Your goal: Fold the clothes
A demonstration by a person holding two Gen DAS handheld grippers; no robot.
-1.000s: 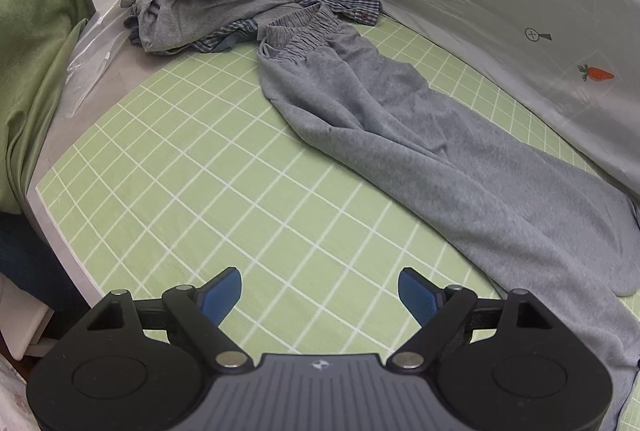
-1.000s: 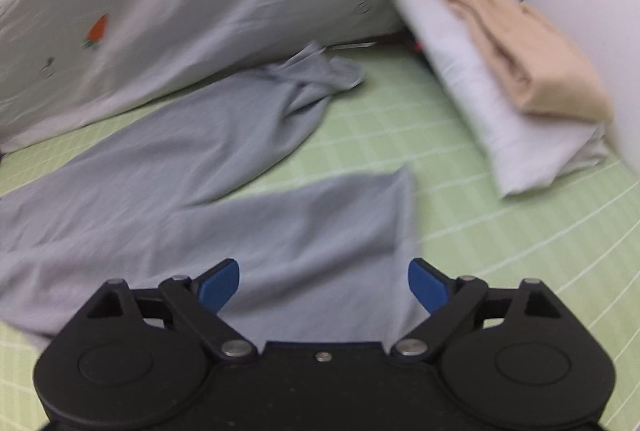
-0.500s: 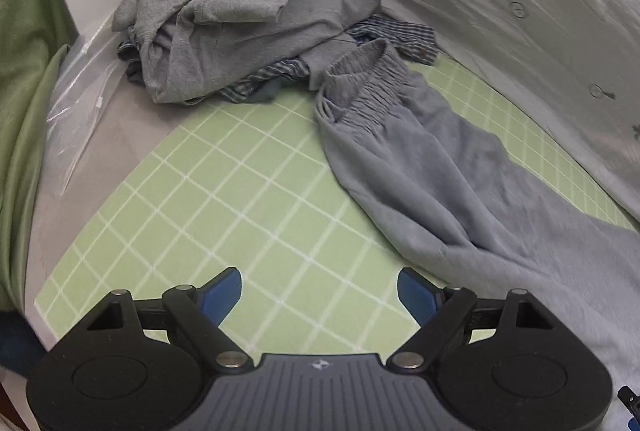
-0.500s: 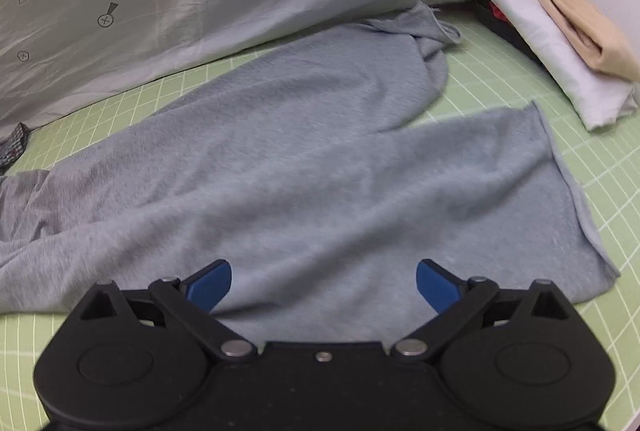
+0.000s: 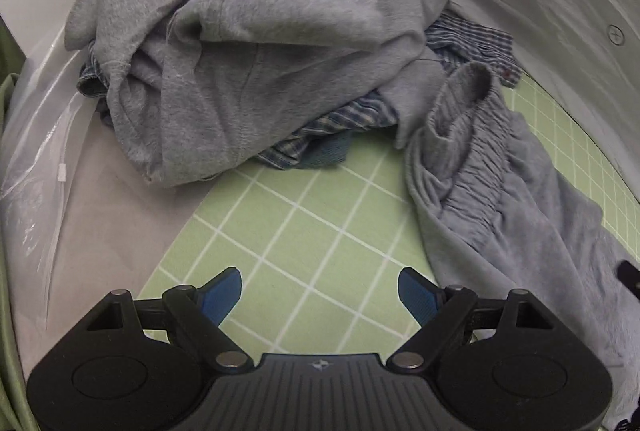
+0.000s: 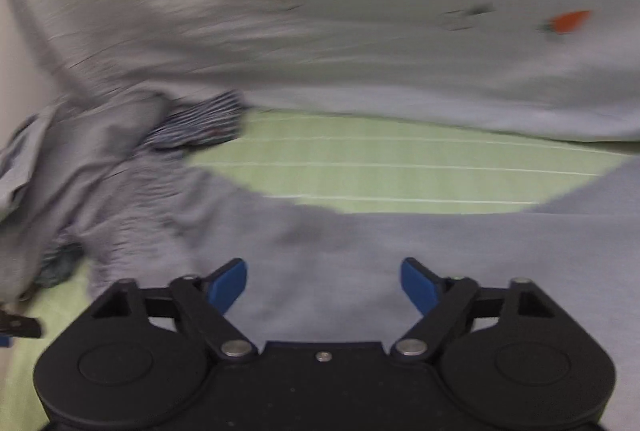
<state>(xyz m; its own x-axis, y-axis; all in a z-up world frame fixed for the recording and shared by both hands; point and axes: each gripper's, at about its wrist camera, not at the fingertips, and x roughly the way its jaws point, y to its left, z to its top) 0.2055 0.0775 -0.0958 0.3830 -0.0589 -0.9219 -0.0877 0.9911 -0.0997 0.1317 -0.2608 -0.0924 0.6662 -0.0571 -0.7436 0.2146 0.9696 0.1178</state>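
Grey sweatpants (image 5: 516, 199) lie spread on the green checked mat (image 5: 304, 231), with the gathered elastic waistband (image 5: 468, 135) at the upper right of the left wrist view. My left gripper (image 5: 320, 295) is open and empty, low over bare mat just left of the waistband. In the blurred right wrist view the sweatpants (image 6: 320, 271) fill the foreground. My right gripper (image 6: 324, 283) is open and empty, right above the grey fabric near the waist.
A heap of grey garments (image 5: 248, 43) with a blue plaid shirt (image 5: 320, 139) lies behind the waistband. A grey carrot-print sheet (image 6: 360, 31) rises along the back. A clear plastic bag (image 5: 36, 167) lies at the left edge.
My left gripper has moved forward toward the waistband and clothes heap. My right gripper has swung left from the pant legs toward the waist. Both stay open.
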